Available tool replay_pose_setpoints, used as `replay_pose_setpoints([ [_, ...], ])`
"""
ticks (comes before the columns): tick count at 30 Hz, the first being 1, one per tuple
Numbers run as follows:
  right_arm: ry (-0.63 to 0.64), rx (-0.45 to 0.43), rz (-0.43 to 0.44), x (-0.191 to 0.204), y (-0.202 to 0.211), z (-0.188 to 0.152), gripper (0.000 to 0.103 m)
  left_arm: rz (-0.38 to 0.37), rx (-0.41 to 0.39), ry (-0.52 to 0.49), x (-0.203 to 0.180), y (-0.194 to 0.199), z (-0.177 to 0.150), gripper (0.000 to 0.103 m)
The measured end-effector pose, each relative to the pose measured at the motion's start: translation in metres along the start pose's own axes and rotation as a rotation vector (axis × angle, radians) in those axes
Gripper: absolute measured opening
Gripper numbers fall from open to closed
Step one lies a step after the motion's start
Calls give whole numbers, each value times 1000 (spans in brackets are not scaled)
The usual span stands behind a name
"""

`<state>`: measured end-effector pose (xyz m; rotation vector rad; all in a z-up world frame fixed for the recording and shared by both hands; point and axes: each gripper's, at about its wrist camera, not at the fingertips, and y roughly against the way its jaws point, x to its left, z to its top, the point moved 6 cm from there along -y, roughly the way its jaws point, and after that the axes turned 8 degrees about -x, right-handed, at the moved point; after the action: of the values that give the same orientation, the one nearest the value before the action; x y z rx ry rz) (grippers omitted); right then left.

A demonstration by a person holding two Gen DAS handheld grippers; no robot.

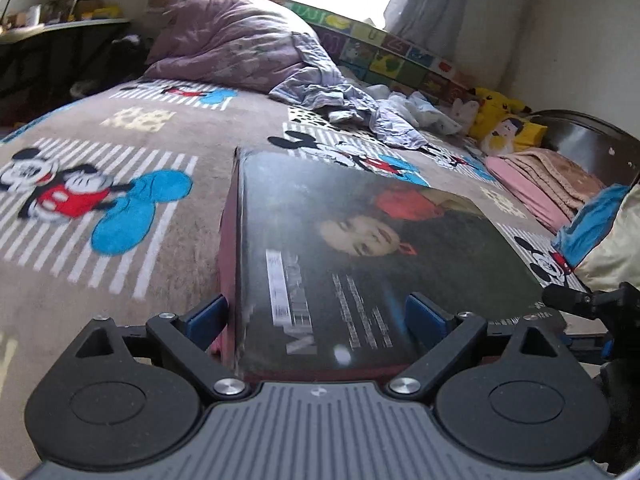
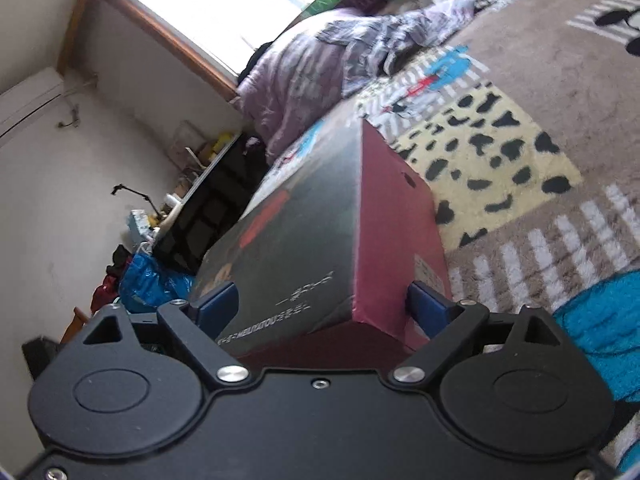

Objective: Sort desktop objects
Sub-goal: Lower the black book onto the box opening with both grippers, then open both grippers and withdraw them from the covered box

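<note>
I have the box (image 1: 360,240) caught between both grippers, over the cartoon-print blanket (image 1: 140,128) on the bed; I cannot tell whether it rests on the blanket or hangs just above it. The left gripper (image 1: 316,316) sits at the box's near end, its 2 blue pads spread wide and pressed on the maroon side and the dark printed top, pinching across that near corner. The box's long axis runs straight away from this gripper toward the far side of the bed.

The right gripper (image 2: 322,304) pinches the same box (image 2: 320,232) at its near end, blue pads spanning the printed face and the maroon side, with the view rolled sideways. Both grippers look equally close.

Ahead, left to right: a purple duvet (image 1: 228,40) heaped at the far edge, crumpled clothes (image 1: 340,100), yellow plush toys (image 1: 500,116) and folded pink blankets (image 1: 540,176) at the right edge. The blanket directly beyond the box looks clear.
</note>
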<state>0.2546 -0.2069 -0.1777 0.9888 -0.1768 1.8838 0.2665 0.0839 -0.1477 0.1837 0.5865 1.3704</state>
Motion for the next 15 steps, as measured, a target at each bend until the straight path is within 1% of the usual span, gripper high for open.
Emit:
replay_pose_setpoints([
  [3, 28, 8, -12, 3, 9, -1, 94, -3, -9, 6, -1, 12, -9, 95],
  [7, 65, 19, -27, 8, 20, -3, 95, 14, 10, 76, 3, 26, -18, 95],
  [9, 83, 24, -35, 10, 26, -4, 95, 21, 3, 92, -1, 40, -29, 95],
  [12, 111, 33, -47, 13, 35, -5, 95, 38, 19, 61, -14, 58, -52, 96],
  [15, 215, 60, -61, 27, 56, -25, 98, 71, 53, 20, -28, 73, -78, 96],
])
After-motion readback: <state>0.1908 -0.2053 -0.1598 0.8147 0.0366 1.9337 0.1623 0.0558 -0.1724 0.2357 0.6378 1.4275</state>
